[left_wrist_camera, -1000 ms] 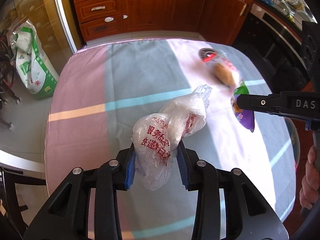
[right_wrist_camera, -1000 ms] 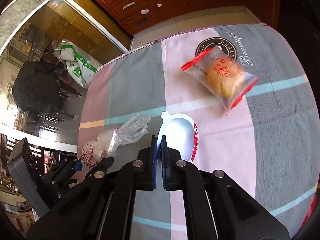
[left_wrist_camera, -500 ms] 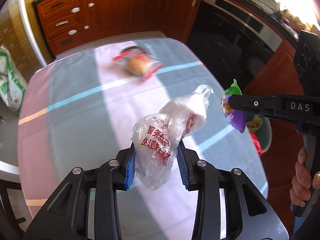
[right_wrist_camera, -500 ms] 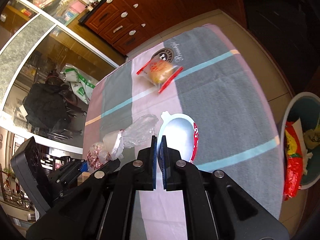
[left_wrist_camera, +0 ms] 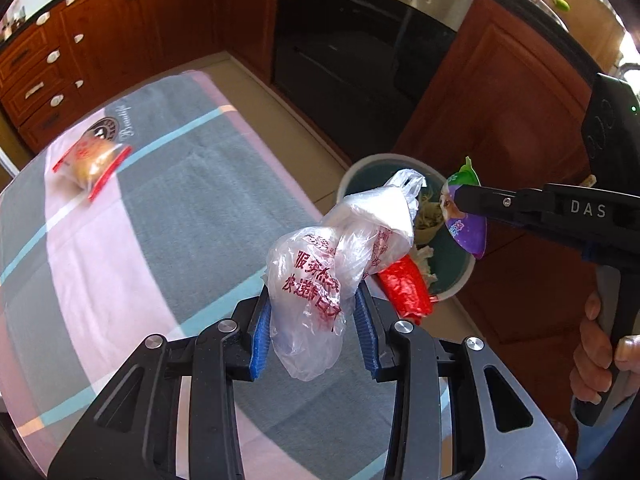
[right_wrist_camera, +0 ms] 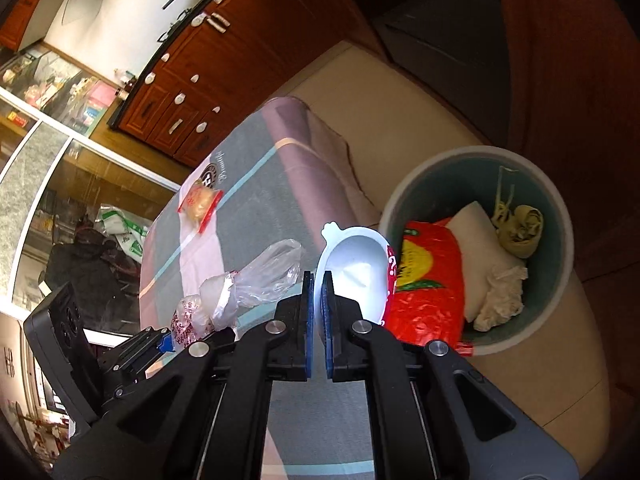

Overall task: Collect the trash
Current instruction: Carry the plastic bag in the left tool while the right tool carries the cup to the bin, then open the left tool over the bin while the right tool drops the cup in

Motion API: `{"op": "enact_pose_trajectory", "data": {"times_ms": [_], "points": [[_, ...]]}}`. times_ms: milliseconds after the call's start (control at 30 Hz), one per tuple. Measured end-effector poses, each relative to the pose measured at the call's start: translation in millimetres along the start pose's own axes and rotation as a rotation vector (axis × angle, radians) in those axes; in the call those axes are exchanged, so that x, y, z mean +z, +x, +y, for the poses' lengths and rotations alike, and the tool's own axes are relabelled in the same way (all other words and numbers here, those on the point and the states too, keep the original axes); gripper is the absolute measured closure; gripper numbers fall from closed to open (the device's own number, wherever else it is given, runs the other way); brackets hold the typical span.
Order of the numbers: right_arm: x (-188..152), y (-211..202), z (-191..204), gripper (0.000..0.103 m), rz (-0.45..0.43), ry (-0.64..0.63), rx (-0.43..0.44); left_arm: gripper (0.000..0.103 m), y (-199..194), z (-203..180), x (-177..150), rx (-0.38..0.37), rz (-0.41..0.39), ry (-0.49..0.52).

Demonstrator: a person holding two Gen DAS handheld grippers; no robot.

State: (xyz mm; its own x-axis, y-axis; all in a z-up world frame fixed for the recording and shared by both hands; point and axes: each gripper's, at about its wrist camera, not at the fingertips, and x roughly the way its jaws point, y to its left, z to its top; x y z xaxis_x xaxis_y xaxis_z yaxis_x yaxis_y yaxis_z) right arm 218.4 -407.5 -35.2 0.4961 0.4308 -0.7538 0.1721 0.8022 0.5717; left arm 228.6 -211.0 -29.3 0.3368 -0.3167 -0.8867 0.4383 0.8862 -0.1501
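Note:
My left gripper (left_wrist_camera: 312,328) is shut on a crumpled clear plastic bag (left_wrist_camera: 320,272) with red print, held above the table's right edge. My right gripper (right_wrist_camera: 318,288) is shut on a flat snack wrapper (right_wrist_camera: 352,264), silvery-white inside and purple with a green tip on its printed side (left_wrist_camera: 466,216). It hangs over the floor beside a round trash bin (right_wrist_camera: 560,208). The bin holds a red bag (right_wrist_camera: 428,280), white paper and yellowish scraps. The plastic bag (right_wrist_camera: 248,284) and left gripper show at the lower left of the right wrist view.
A wrapped bun in a red-edged packet (left_wrist_camera: 90,164) lies at the far end of the table, on a pink, grey and blue striped cloth (left_wrist_camera: 160,208). Wooden cabinets (left_wrist_camera: 80,60) and a dark oven front (left_wrist_camera: 360,60) stand behind. A hand (left_wrist_camera: 600,352) grips the right handle.
Both grippers swung right from over the table's middle to its right edge, carrying their loads. The trash bin has come into view under them; the bun packet stayed on the cloth.

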Motion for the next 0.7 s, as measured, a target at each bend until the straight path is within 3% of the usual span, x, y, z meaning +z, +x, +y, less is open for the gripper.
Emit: {"op": "enact_pose_trajectory", "data": {"times_ms": [200,400,533,567,667,700], "points": [[6,-13,-54,0.099,-0.012,0.092,-0.029,0.065,36,-47,15,-0.032,0.052,0.067],[12,-10,-85,0.098,-0.004,0.141,-0.053,0.062,64,-69,23,-0.047,0.098,0.097],[15,-4,-101,0.094,0.006,0.171,-0.052,0.035,78,-78,29,-0.04,0.113,0.116],[15,-2,-104,0.089,0.01,0.179,-0.052,0.029,79,-79,30,-0.033,0.113,0.122],[14,1,-112,0.051,0.011,0.211,-0.051,0.013,81,-84,29,-0.005,0.111,0.145],[14,1,-113,0.05,0.007,0.21,-0.059,0.011,81,-85,29,0.008,0.101,0.152]]}}
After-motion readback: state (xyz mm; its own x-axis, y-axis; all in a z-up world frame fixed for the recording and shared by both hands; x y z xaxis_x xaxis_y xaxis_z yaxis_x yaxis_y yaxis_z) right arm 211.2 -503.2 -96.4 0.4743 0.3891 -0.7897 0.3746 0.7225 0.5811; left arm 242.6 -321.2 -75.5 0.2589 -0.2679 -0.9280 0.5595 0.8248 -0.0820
